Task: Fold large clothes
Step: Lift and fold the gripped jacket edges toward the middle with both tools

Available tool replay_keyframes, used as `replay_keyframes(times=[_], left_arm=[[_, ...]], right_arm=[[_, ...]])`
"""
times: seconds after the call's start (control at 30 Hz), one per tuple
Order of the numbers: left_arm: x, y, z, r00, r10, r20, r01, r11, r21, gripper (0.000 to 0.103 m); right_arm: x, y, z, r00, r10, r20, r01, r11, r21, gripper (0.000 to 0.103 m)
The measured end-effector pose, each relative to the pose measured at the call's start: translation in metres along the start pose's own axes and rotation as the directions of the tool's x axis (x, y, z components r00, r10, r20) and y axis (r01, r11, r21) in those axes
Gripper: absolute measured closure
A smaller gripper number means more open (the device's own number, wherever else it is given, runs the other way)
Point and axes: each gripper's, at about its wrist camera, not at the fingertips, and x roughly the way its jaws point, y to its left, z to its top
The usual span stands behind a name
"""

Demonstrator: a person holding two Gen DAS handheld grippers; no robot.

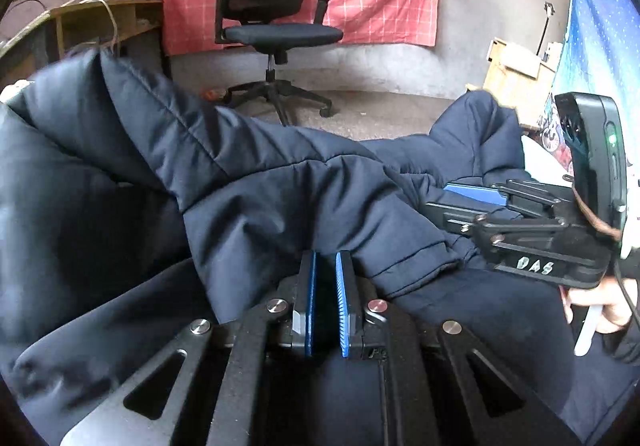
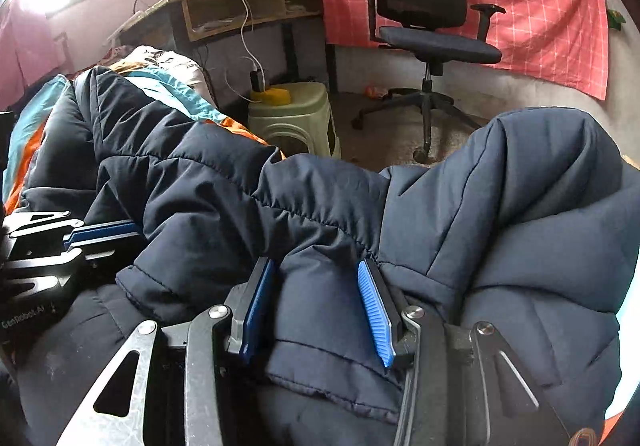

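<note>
With my left gripper (image 1: 326, 266) jaws nearly pressed together, pinching nothing I can see, my right gripper (image 2: 318, 280) jaws stand spread astride a ridge of the navy padded jacket (image 2: 328, 214) heaped on the bed, its sleeve (image 1: 304, 198) crossing the body, apparently ready for folding.

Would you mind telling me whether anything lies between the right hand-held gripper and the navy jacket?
Nothing visible does. The right hand-held gripper already has a padded fold of the jacket between its fingers, though whether the pads press on it is unclear. The left hand-held gripper is shut beside the sleeve cuff.
</note>
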Motion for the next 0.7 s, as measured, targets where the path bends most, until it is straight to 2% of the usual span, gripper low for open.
replay_keyframes(times=[0.03, 0.1, 0.17, 0.23, 0.27, 0.33, 0.37, 0.43, 0.47, 0.5, 0.53, 0.6, 0.7], left_arm=[[-0.013, -0.001, 0.002, 1.000, -0.012, 0.023, 0.012, 1.000, -0.007, 0.094], [-0.039, -0.005, 0.013, 0.992, -0.016, 0.124, 0.014, 1.000, 0.014, 0.094], [-0.057, -0.006, 0.033, 0.970, -0.018, 0.241, 0.016, 1.000, 0.008, 0.094], [-0.056, -0.003, 0.058, 0.953, 0.036, 0.299, -0.026, 0.999, -0.035, 0.094], [-0.048, 0.002, 0.074, 0.948, 0.129, 0.291, -0.108, 0.990, -0.085, 0.094], [-0.031, 0.019, 0.089, 0.947, 0.221, 0.233, -0.179, 0.965, -0.191, 0.094], [-0.022, 0.032, 0.091, 0.947, 0.254, 0.195, -0.200, 0.945, -0.259, 0.094], [-0.014, 0.054, 0.087, 0.934, 0.330, 0.138, -0.264, 0.895, -0.360, 0.094], [-0.016, 0.071, 0.077, 0.933, 0.337, 0.127, -0.259, 0.873, -0.413, 0.094], [-0.015, 0.077, 0.071, 0.933, 0.339, 0.117, -0.258, 0.861, -0.439, 0.094], [-0.012, 0.084, 0.066, 0.936, 0.336, 0.107, -0.254, 0.852, -0.457, 0.097], [-0.009, 0.094, 0.056, 0.940, 0.327, 0.100, -0.240, 0.838, -0.490, 0.101], [-0.006, 0.103, 0.047, 0.943, 0.312, 0.114, -0.209, 0.824, -0.526, 0.101]], right_arm=[[-0.003, 0.000, 0.002, 1.000, 0.012, 0.005, -0.012, 1.000, 0.004, 0.062], [-0.021, -0.005, 0.007, 0.999, 0.052, 0.012, -0.052, 0.998, 0.020, 0.062], [-0.048, -0.010, 0.019, 0.996, 0.062, 0.070, -0.062, 0.998, -0.002, 0.062], [-0.061, -0.013, 0.037, 0.991, 0.041, 0.131, -0.039, 0.999, -0.017, 0.061], [-0.063, -0.018, 0.052, 0.986, 0.026, 0.163, -0.025, 1.000, -0.009, 0.061], [-0.052, -0.027, 0.073, 0.983, -0.023, 0.182, 0.019, 1.000, 0.024, 0.061], [-0.039, -0.035, 0.083, 0.984, -0.062, 0.166, 0.052, 0.997, 0.059, 0.061], [-0.014, -0.055, 0.090, 0.989, -0.113, 0.092, 0.099, 0.985, 0.144, 0.063], [-0.003, -0.069, 0.088, 0.988, -0.142, 0.052, 0.129, 0.972, 0.196, 0.072], [0.001, -0.078, 0.084, 0.985, -0.167, 0.039, 0.154, 0.961, 0.230, 0.076], [0.003, -0.091, 0.077, 0.981, -0.192, 0.028, 0.177, 0.944, 0.278, 0.081], [0.004, -0.104, 0.065, 0.982, -0.190, 0.014, 0.176, 0.930, 0.324, 0.092], [0.006, -0.114, 0.048, 0.984, -0.179, 0.011, 0.162, 0.912, 0.377, 0.095]])
